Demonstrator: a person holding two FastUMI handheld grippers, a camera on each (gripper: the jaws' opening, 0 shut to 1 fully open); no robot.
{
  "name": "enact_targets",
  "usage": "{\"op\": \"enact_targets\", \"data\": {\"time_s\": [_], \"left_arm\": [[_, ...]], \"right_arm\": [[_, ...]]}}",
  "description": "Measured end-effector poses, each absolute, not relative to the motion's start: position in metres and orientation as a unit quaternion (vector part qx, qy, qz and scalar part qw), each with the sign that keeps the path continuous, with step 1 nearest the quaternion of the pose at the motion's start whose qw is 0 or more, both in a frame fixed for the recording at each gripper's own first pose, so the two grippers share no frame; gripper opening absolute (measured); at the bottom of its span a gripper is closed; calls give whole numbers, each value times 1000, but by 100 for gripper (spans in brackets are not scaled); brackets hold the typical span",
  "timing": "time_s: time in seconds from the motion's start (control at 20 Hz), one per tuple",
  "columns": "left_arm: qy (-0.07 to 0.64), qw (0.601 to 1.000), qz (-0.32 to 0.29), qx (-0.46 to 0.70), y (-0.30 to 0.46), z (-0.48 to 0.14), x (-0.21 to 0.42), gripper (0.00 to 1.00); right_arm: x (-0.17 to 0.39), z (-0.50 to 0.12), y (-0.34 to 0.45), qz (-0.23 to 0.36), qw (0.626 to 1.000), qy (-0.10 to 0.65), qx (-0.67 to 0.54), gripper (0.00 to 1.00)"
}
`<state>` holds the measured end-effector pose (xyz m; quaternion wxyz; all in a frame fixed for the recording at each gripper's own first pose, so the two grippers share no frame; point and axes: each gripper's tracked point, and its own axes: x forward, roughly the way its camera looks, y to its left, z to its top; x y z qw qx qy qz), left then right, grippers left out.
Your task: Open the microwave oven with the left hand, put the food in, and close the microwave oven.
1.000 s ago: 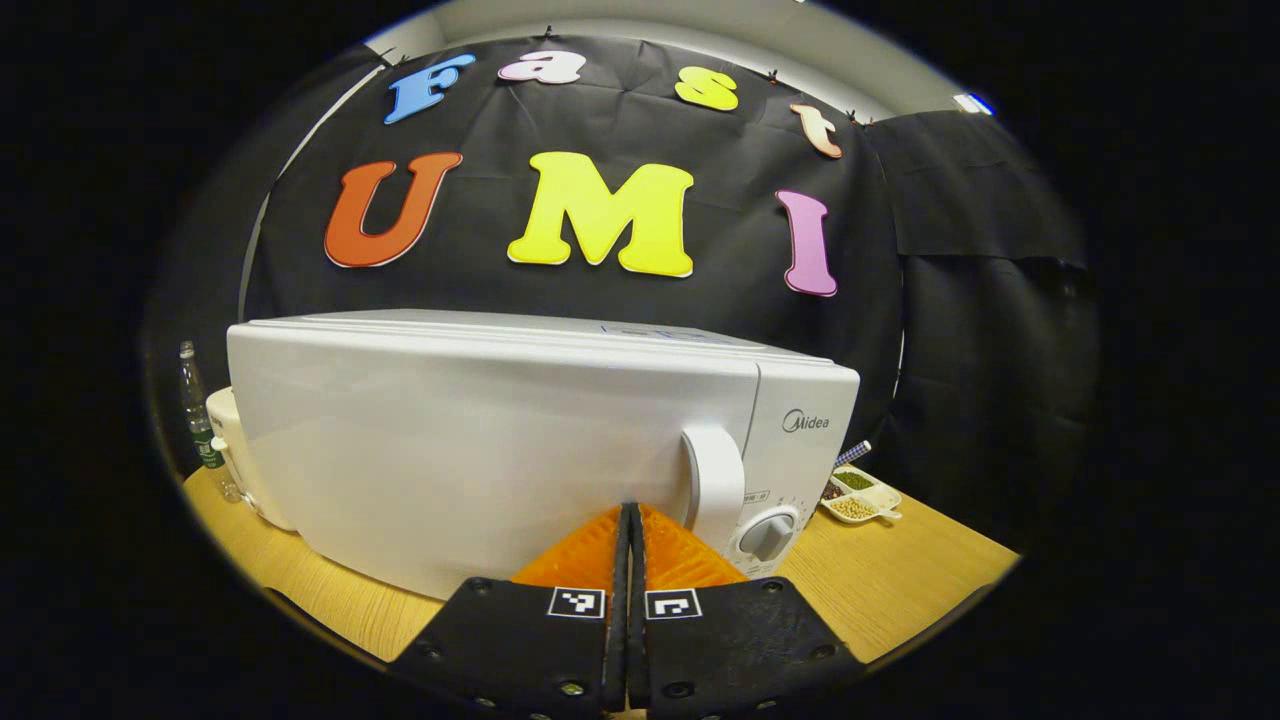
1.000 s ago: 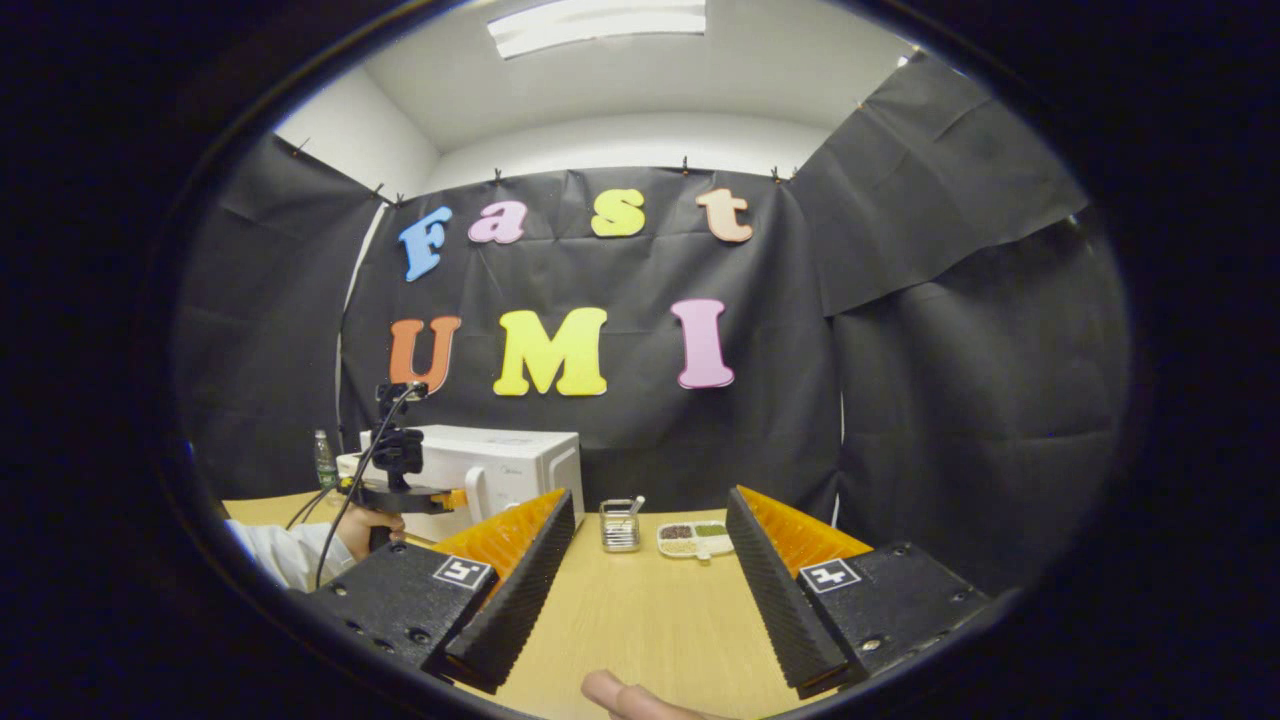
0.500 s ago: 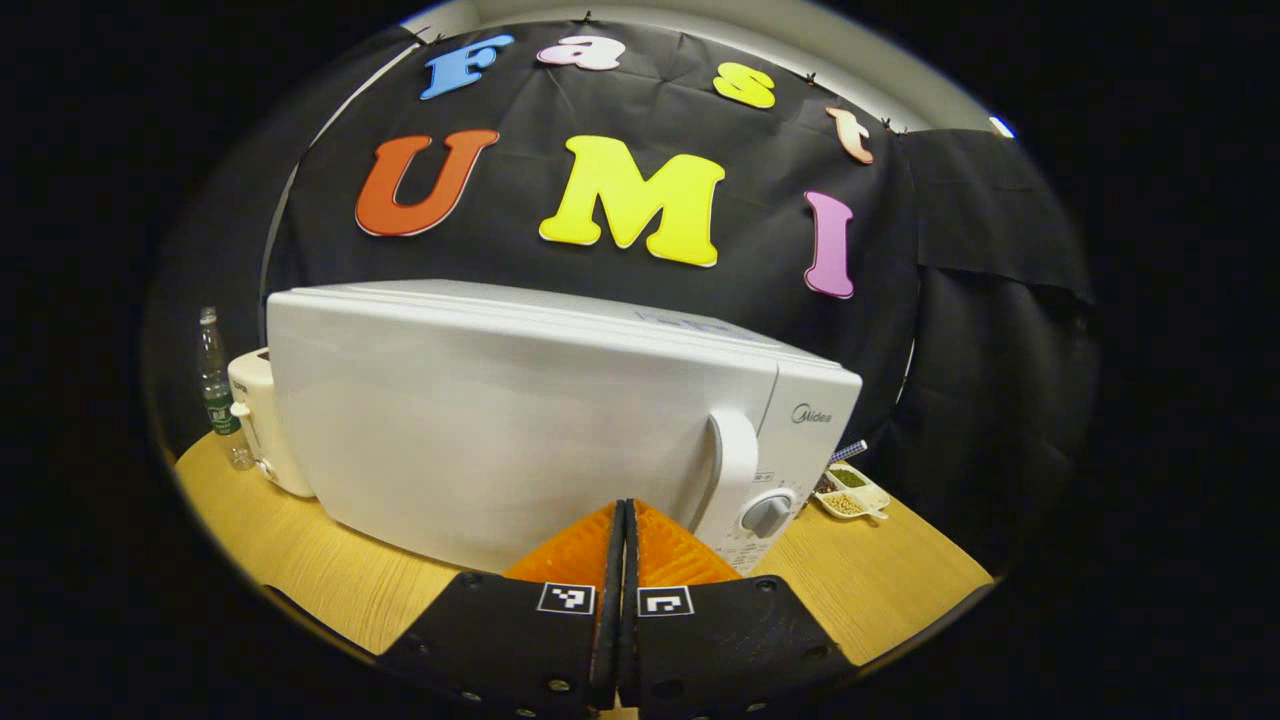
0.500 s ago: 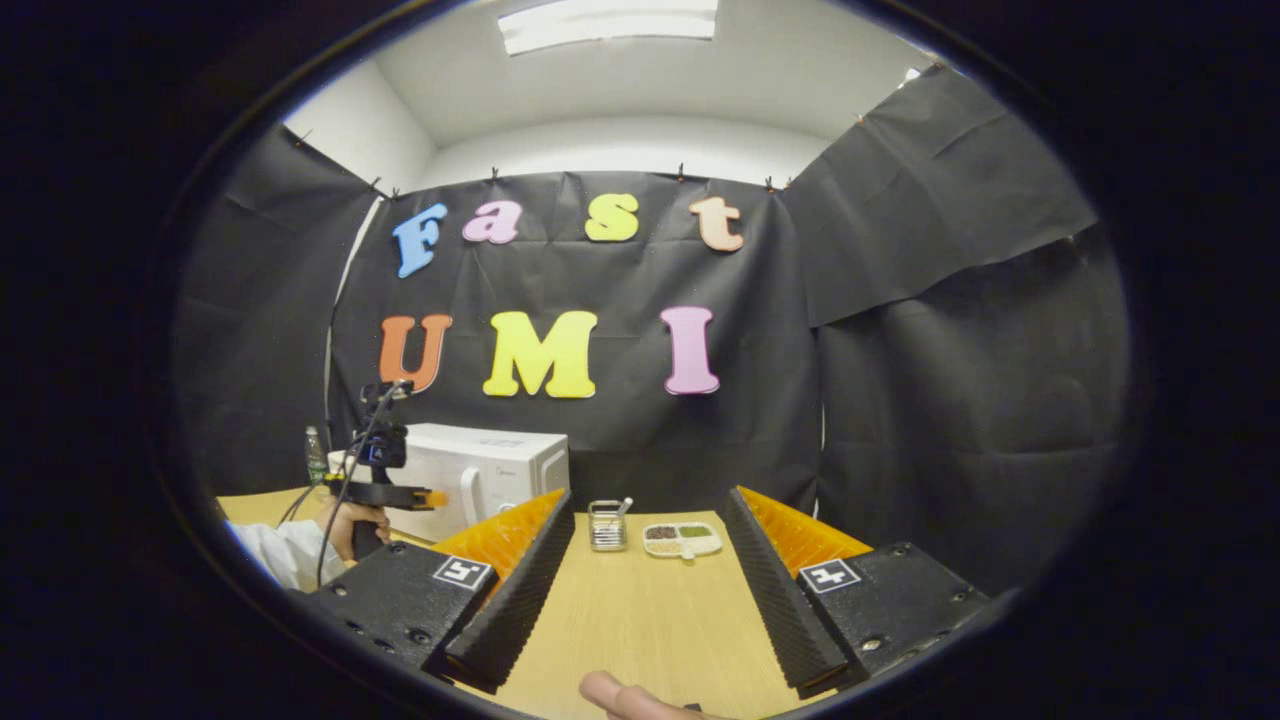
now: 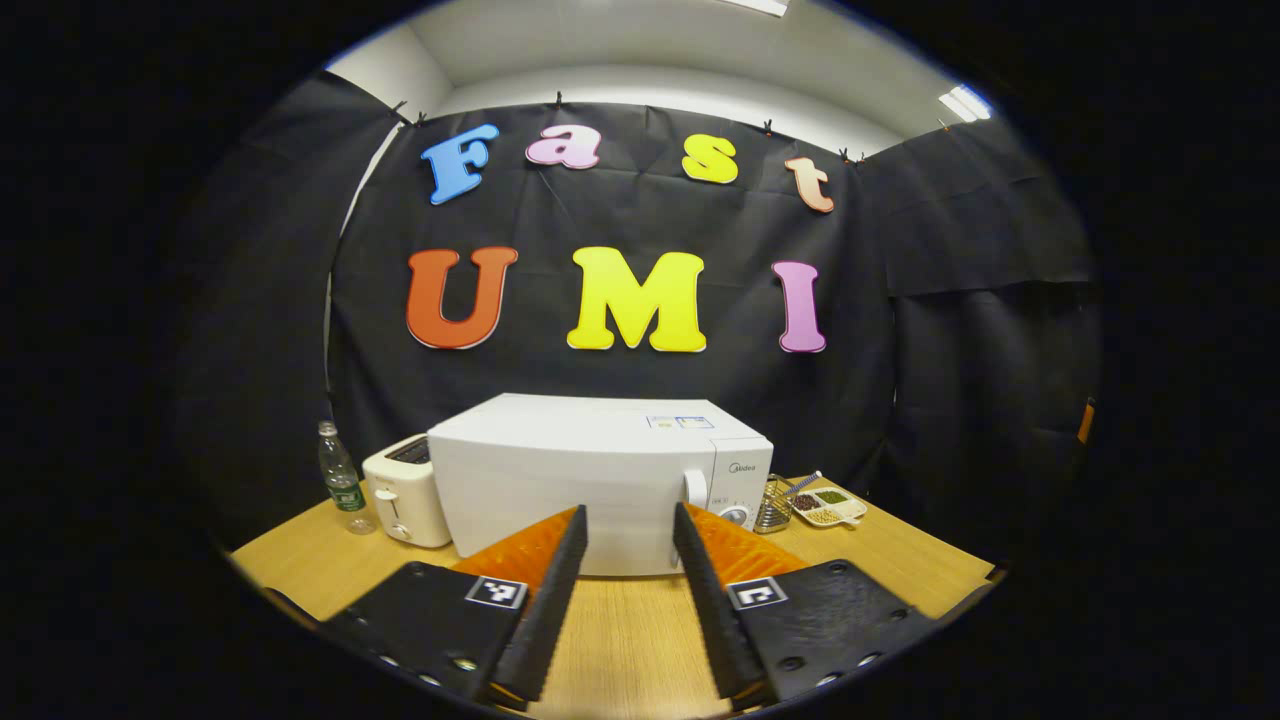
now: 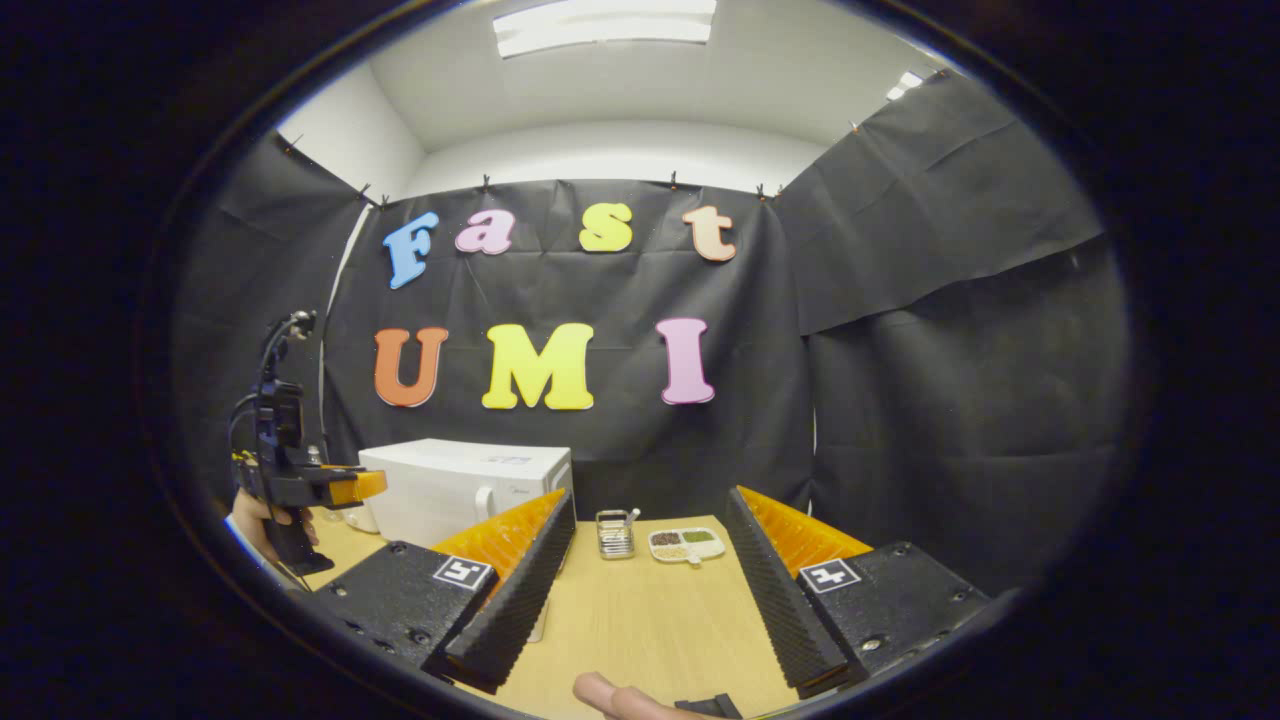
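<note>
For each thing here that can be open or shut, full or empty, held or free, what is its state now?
Microwave oven: door shut, handle free.
Left gripper: open, holding nothing, back from the oven.
Right gripper: open, holding nothing, above the table.
Divided dish: on the table, compartments filled with food.
Toaster: beside the oven, its slots look empty.
Bottle: upright, capped.

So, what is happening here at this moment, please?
A person holds a two-finger gripper in each hand at a wooden table. The microwave oven stands with its door closed. The left gripper is open, empty and apart from the oven, pointing at its front. The right gripper is open and empty too, facing a divided food tray and a small wire basket.
</note>
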<state>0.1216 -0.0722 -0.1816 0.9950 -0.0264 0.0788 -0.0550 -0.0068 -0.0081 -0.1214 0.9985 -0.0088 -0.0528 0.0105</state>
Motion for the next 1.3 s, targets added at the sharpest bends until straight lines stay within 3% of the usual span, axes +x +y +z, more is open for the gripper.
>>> {"op": "enact_targets", "data": {"time_s": [0.05,0.1,0.15,0.35,0.4,0.65,0.75,0.9,0.95,1.0,1.3], "left_arm": [[82,995,-46,-23,-65,-176,108,67],[79,996,-38,-22,-61,-166,97,96],[75,996,-33,-23,-55,-156,85,95],[37,999,-27,-12,-40,-117,35,94],[31,999,-27,-11,-39,-111,24,94],[11,999,-38,-7,-45,-85,-38,94],[-7,999,-38,-3,-46,-71,-60,94],[-17,1000,-26,-1,-40,-69,-87,94],[-20,1000,-15,1,-34,-68,-93,84],[-17,1000,-6,2,-31,-72,-96,96],[1,1000,0,11,-30,-87,-100,96]], "right_arm": [[-11,-116,-4,11,998,-55,-8,96],[-15,-113,-1,10,998,-55,-8,96],[-18,-110,2,10,998,-55,-9,93],[-32,-94,19,19,998,-61,-16,97],[-35,-91,22,19,998,-64,-20,93],[-47,-80,36,27,997,-68,-23,96],[-51,-78,42,33,997,-66,-20,93],[-59,-69,46,38,997,-72,-13,97],[-62,-67,47,39,996,-75,-11,93],[-64,-67,48,41,996,-76,-11,96],[-74,-73,47,48,996,-74,-13,96]]}}
